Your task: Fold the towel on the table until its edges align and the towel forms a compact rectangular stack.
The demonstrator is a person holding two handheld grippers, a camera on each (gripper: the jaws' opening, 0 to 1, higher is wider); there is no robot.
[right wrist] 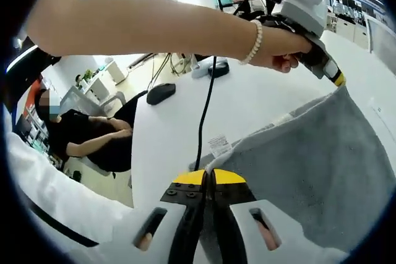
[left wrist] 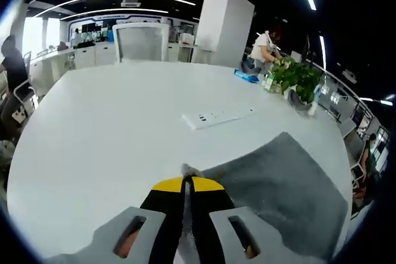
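Office, white table [left wrist: 111, 128] | both grippers [left wrist: 185, 180] [right wrist: 210, 180] clamped on towel [left wrist: 278, 190] corners | lift level, keep tension, match edges.

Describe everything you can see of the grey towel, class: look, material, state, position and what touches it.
The towel is grey, soft and fuzzy like terry cloth, with a white care label at one hem. It is spread over the white table, one edge lifted. The right tool is shut on one corner and the left tool on another, so the cloth hangs taut between them.
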